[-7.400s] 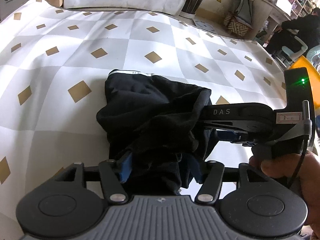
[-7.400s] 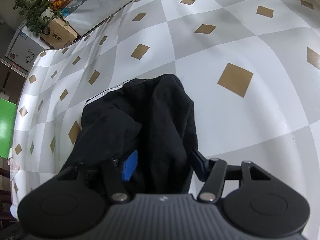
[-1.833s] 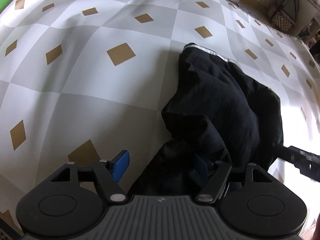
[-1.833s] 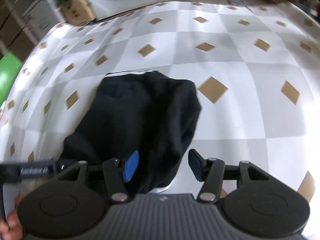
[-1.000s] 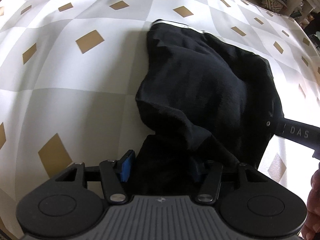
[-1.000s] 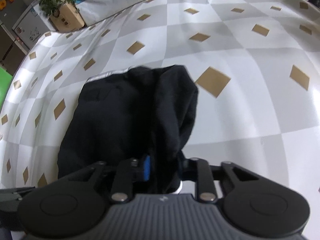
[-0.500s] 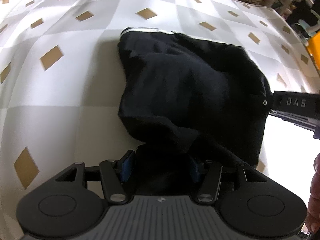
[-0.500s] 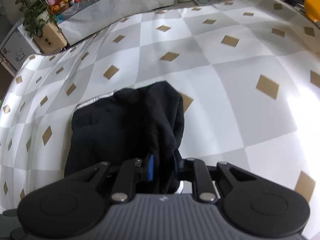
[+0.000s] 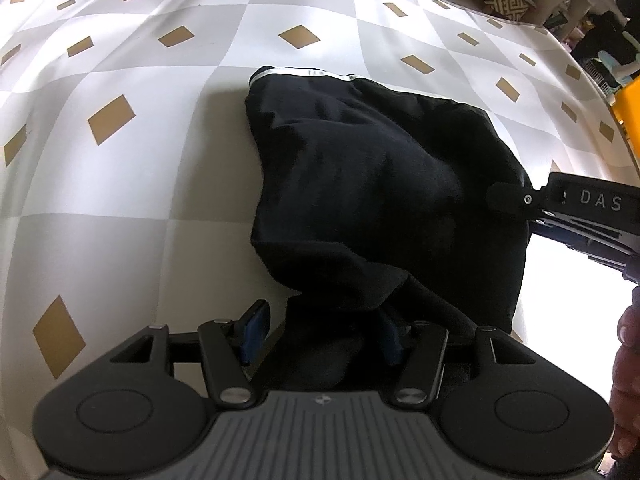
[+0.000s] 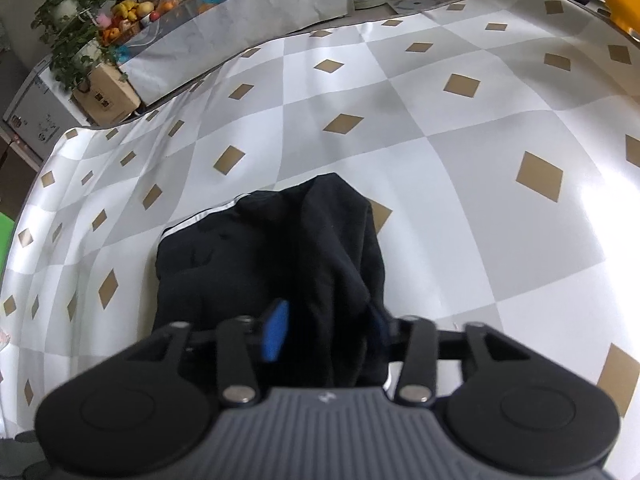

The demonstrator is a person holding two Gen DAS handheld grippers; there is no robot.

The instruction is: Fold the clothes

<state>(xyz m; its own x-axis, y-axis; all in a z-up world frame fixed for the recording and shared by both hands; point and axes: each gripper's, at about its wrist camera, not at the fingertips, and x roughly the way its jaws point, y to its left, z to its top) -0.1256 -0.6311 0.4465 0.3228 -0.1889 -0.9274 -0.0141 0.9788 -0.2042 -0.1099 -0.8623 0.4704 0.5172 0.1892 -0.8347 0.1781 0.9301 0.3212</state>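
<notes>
A black garment [image 9: 360, 168] with a white-striped edge at its far side lies bunched on the checkered tablecloth [image 9: 120, 168]. My left gripper [image 9: 322, 336] stands open at the garment's near edge. A fold of cloth sits between its blue pads, and a strip of tablecloth shows beside the left pad [image 9: 254, 330]. In the right wrist view the same garment [image 10: 260, 264] runs away from my right gripper [image 10: 326, 332], which is open with a ridge of cloth between its fingers. From the left wrist view, the right gripper [image 9: 516, 204] reaches in at the garment's right edge.
A hand [image 9: 626, 360] holds the right gripper's handle at the right edge. Past the table's far edge stand potted plants [image 10: 72, 40], a cardboard box [image 10: 106, 94] and a grey counter [image 10: 240, 20]. A yellow object [image 9: 630, 120] lies at the far right.
My right gripper's pads, shut tight on the cloth half a second ago, have spread apart. The left gripper's pads have widened slightly, and the garment lies flatter.
</notes>
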